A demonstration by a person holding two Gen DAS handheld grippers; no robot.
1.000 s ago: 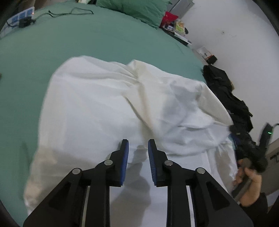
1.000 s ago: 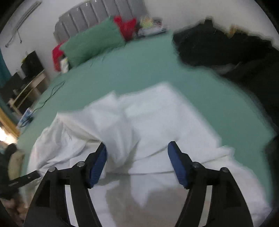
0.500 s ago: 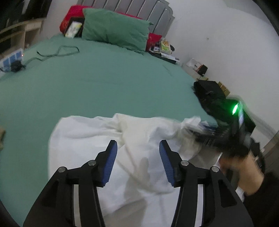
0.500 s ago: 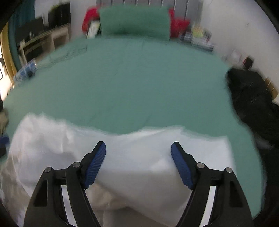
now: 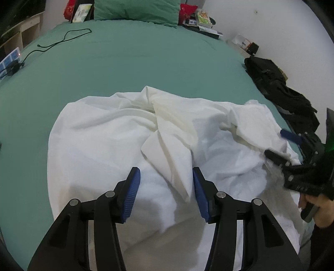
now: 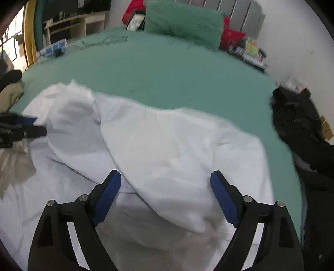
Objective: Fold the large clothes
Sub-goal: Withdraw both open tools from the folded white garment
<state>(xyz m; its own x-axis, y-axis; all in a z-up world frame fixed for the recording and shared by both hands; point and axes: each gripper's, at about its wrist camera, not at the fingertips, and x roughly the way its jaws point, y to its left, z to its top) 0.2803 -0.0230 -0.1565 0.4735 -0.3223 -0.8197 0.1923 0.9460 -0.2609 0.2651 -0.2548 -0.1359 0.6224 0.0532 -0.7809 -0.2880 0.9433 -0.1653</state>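
A: Biggest thing first?
B: Wide bed w/ a smooth green sheet [image 5: 129,62], fills most of both views. Green pillow [image 6: 183,20] at the far end, against a grey padded headboard [image 6: 240,10].

A: And the garment?
B: Large white crumpled cloth garment [image 5: 117,137], lying on the near part of the bed, bunched into loose folds & ridges, one flap doubled over near the middle. In the right wrist view it spreads across the near edge [image 6: 167,150].

A: Anything beside it?
B: Heap of black clothing or bags [image 5: 279,93] at the bed's right side, just beside the white garment. Thin black cable [image 5: 62,39] trails over the sheet far left, well apart from the garment.

A: Grippers?
B: Left black gripper w/ blue pads [image 5: 166,187]: jaws spread wide, nothing between them, hovering over the garment's near folds. Right black gripper w/ blue pads [image 6: 166,193]: jaws also spread wide, holding nothing, above the cloth. From the left view the right one shows at the garment's right edge [image 5: 277,146]; can't tell if it touches the fabric.
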